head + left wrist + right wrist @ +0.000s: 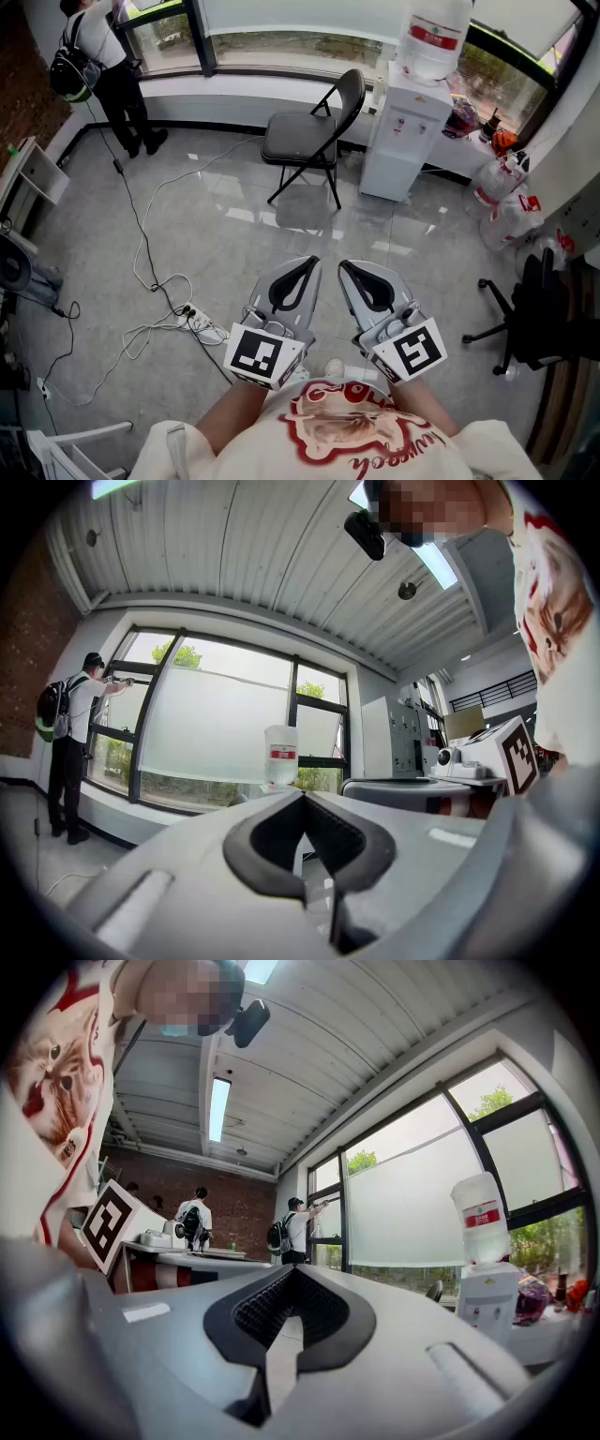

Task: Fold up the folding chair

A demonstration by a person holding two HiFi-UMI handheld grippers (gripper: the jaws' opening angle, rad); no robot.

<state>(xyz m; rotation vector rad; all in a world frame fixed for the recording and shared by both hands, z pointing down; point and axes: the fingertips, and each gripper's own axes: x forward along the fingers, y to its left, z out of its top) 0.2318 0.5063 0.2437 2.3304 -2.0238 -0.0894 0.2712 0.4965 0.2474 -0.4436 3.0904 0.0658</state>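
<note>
A black folding chair (309,141) stands unfolded on the grey floor near the window, its seat turned left. Only the top of the chair's back (434,1290) peeks over the jaw in the right gripper view. Both grippers are held low by the person's chest, well short of the chair and pointing towards it. My left gripper (309,262) is shut with nothing in it, and its jaws (302,799) meet at the tips. My right gripper (347,266) is likewise shut and empty, its tips (292,1271) touching.
A white water dispenser (398,131) with a bottle on top stands just right of the chair. Cables and a power strip (202,323) trail over the floor at left. A person (108,66) stands at the far-left window. A black office chair (539,309) and bags (502,202) are at right.
</note>
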